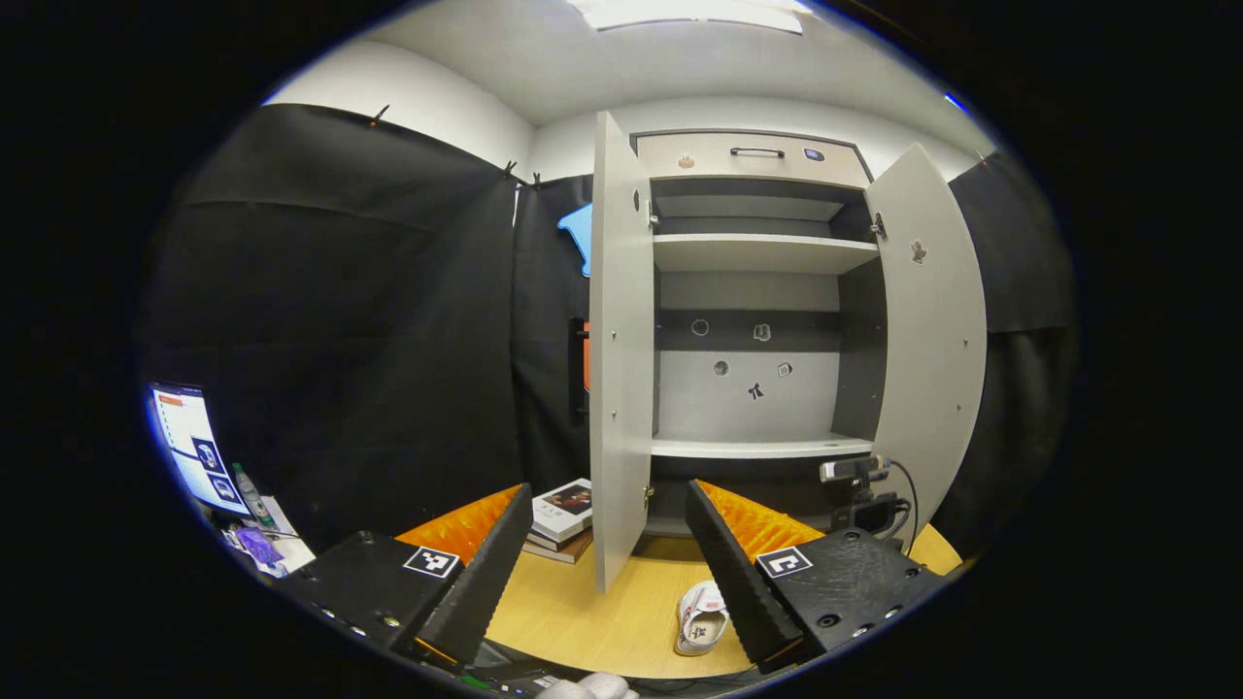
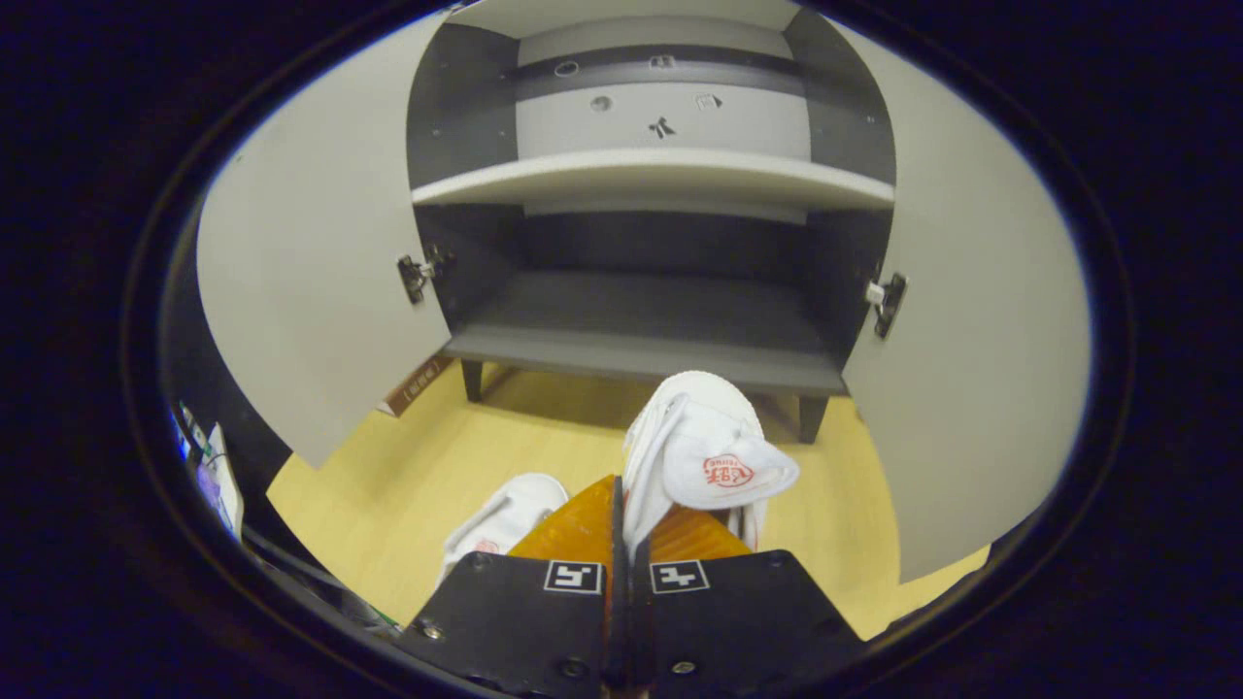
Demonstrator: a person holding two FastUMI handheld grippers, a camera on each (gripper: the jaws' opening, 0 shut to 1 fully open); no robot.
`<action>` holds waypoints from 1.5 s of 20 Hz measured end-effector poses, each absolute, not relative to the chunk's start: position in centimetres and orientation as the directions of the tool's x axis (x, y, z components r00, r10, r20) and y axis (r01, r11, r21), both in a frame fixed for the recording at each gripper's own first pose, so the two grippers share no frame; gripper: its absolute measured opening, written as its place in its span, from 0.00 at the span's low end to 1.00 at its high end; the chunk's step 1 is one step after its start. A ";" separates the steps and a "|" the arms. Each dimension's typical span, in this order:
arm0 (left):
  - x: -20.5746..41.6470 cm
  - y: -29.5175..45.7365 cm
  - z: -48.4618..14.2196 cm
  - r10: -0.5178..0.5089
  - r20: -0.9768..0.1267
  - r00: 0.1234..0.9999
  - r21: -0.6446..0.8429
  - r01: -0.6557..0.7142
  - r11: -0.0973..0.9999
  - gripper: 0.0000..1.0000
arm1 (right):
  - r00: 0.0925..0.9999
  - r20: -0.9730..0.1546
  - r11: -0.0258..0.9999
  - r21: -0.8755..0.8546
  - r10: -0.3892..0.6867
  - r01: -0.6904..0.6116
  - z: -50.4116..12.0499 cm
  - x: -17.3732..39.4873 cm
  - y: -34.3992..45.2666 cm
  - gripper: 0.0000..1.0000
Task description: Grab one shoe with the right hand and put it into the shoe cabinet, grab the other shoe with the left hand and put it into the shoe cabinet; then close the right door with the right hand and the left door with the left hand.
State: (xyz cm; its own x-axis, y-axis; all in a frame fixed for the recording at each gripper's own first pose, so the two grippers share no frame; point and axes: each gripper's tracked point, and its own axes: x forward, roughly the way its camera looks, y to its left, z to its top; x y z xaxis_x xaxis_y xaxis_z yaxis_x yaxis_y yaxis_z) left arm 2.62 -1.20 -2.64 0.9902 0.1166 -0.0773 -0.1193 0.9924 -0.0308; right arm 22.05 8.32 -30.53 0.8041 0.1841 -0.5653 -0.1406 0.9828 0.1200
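In the right gripper view, my right gripper (image 2: pixel 619 495) is shut on the rim of a white shoe (image 2: pixel 704 451), held up in front of the shoe cabinet's dark bottom shelf (image 2: pixel 641 320). The other white shoe (image 2: pixel 505 519) lies on the wooden floor to its left. Both cabinet doors stand open: left door (image 2: pixel 311 282), right door (image 2: pixel 971 369). In the left gripper view, my left gripper (image 1: pixel 608 490) is open and holds nothing, well back from the cabinet (image 1: pixel 753 243). The shoe on the floor (image 1: pixel 701 616) lies beside its right finger (image 1: pixel 738 573).
Stacked books (image 1: pixel 563 515) lie left of the open left door (image 1: pixel 620 349). A small black device with a cable (image 1: pixel 859 490) stands by the right door (image 1: pixel 927 330). A monitor (image 1: pixel 189 447) and clutter sit far left. The middle shelf (image 1: pixel 757 447) is bare.
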 end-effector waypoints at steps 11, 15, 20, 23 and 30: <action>3.0 -2.7 -2.7 0.116 -0.055 0.992 -0.019 -0.117 0.993 0.95 | 0.926 -0.327 0.981 0.110 0.187 -0.159 -10.4 31.8 7.0 0.05; 2.9 -2.6 -2.6 0.129 -0.054 0.990 -0.023 -0.131 0.991 0.95 | 0.944 -0.299 0.989 0.078 0.141 -0.123 -7.5 37.4 5.9 0.05; 3.2 -2.3 -2.0 0.158 -0.039 0.987 -0.018 -0.159 0.987 0.95 | 0.940 -0.331 0.997 0.023 0.082 -0.079 -7.5 45.1 5.1 0.05; 3.2 -2.2 -2.0 0.180 -0.038 0.983 -0.011 -0.181 0.983 0.95 | 0.918 -0.392 0.995 -0.046 0.062 -0.087 -9.3 48.5 4.9 0.05; 3.7 -1.8 -2.2 0.213 -0.041 0.976 -0.012 -0.214 0.977 0.95 | 0.828 -0.555 0.989 -0.064 0.078 -0.136 -14.3 51.8 5.5 0.05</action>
